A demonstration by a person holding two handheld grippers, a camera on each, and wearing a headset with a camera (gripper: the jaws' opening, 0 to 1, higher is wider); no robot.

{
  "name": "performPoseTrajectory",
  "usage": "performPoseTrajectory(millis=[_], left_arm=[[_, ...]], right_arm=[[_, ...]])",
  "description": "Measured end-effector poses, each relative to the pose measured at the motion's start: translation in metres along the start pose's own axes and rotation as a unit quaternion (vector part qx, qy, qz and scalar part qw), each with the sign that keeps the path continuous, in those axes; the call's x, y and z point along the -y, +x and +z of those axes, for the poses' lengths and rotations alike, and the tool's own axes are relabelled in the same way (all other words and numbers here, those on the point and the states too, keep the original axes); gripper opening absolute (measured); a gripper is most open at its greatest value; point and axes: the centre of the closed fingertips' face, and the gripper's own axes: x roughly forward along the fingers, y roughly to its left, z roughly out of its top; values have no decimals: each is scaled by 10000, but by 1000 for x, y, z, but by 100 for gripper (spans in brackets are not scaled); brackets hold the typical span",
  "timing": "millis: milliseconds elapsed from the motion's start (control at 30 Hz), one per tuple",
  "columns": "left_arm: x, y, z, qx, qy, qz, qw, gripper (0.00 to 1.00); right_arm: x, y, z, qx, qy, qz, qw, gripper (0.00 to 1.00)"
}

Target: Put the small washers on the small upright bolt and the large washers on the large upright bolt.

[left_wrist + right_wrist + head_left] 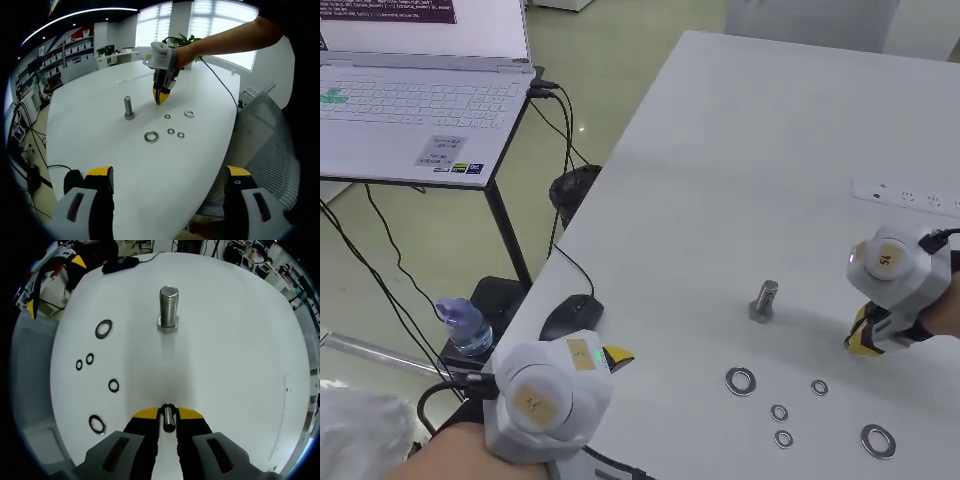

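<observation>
Right claw: clenched on small bolt, shank pinched between the yellow tips, low over the table.

Step, as I read it: standing the small bolt up. No washer is on either bolt yet.

Ahead-left of the claw, nearest first: one of the large washers, then three small washers strung outward, and the other large one beyond them. All lie flat and apart from each other.

Straight ahead, well apart: large bolt, upright on its head.

Farthest, ahead-left at the table edge: left claw, jaws spread, nothing between them.

Next move calls for a square set-down and a soft release so the bolt doesn't topple. After that, a thin pinch on a small washer.

Unclear: the small bolt's lower end is hidden by the tips, so I cannot tell whether it touches the table.
</observation>
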Motion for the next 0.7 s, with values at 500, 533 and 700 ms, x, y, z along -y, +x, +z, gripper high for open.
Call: performPoseTrajectory(millis=[500, 533, 700], left_arm=[[2, -2, -2, -11, 18, 3, 10000, 91], [3, -2, -1, -7, 21, 4, 10000, 91], [3, -3, 0, 2, 27, 9, 10000, 91]], right_arm=[[-3, 0, -2, 36, 95, 35, 9999, 18], [-3, -1, -2, 38, 82, 22, 10000, 19], [-2, -3, -2, 93, 79, 22, 9999, 24]])
